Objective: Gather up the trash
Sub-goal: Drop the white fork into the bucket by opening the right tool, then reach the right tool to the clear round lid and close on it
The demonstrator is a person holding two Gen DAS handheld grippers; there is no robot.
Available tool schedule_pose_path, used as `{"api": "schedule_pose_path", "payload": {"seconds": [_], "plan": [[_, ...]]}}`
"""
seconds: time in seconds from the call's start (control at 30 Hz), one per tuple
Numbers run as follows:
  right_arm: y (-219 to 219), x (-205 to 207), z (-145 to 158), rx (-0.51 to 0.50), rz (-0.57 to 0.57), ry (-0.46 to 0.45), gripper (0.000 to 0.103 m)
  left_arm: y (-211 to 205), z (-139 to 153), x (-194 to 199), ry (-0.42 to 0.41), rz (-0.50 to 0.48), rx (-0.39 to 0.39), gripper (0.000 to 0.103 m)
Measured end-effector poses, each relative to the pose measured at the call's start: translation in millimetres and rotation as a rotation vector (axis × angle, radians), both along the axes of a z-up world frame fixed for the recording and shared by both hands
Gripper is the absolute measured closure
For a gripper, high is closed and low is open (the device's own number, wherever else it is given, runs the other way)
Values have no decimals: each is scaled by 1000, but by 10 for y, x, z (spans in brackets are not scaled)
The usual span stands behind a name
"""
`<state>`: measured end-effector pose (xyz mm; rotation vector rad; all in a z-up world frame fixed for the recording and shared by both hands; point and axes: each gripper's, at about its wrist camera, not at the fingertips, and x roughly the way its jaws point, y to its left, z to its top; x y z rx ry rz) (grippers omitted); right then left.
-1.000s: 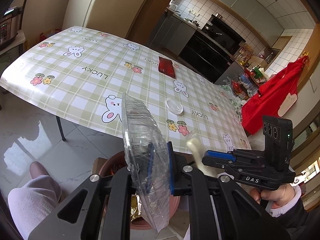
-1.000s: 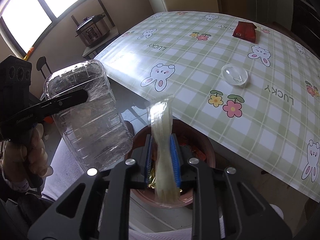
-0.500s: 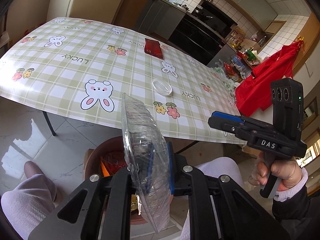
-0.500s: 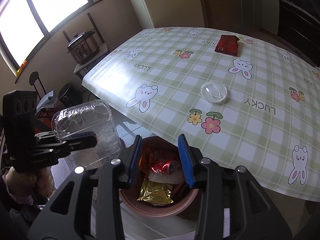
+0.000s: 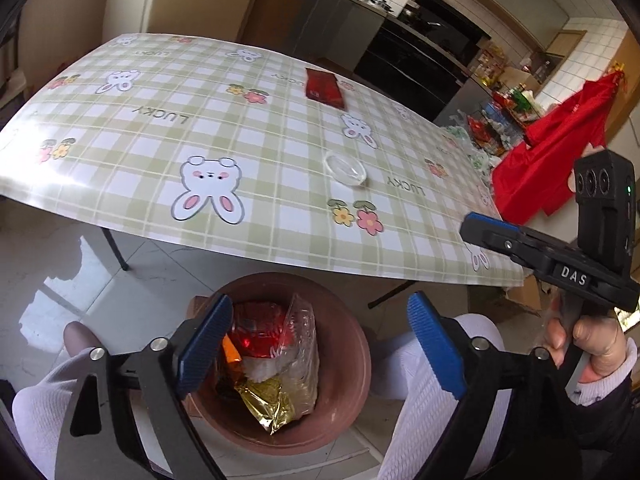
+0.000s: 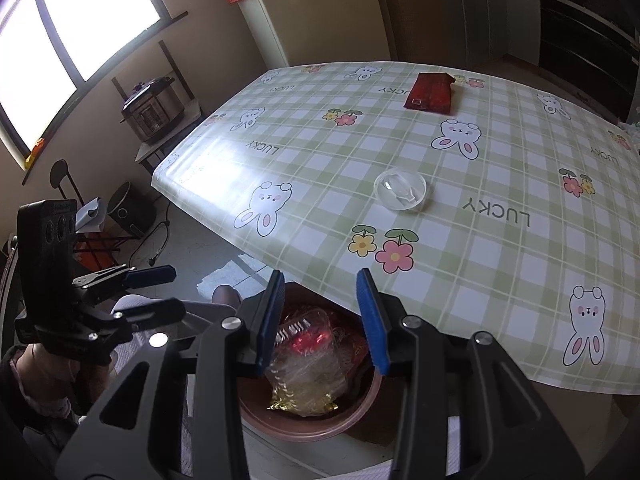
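A: What changed?
B: The left gripper (image 5: 316, 352) let go of the clear plastic clamshell box (image 5: 300, 344); its jaws are opening wide, empty. The box now lies in the round brown bin (image 5: 352, 364) directly below.
A: And the right gripper (image 6: 320, 320)?
B: Partly open, empty; the red packet (image 6: 430, 92) and clear round lid (image 6: 403, 190) remain on the table

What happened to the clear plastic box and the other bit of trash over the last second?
Both were let go into the brown bin. The clear plastic box dropped from the left gripper, whose jaws are opening; the right gripper is empty too. The round lid and red packet stayed on the table.
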<state>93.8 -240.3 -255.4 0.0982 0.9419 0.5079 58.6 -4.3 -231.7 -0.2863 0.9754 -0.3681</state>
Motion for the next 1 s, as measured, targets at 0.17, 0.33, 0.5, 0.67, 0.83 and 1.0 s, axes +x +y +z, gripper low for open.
{"api": "schedule_pose_path", "payload": {"seconds": [0.17,0.33,0.5,0.67,0.83,1.0], "plan": [[24,3,-23,-6,0,2,52,268,67,-10,-37,101,42,8],[25,37,-52,-12,-9,7,32,435,97,0,-53,165,59,7],[22,110,-95,-24,-15,14,15,542,124,24,-84,203,113,6],[35,258,-158,-51,-19,16,15,730,147,89,-106,265,150,6],[73,466,-270,-95,-5,15,16,900,80,187,-96,302,177,6],[137,805,-453,-169,28,-3,21,1002,-50,330,-71,321,205,6]]}}
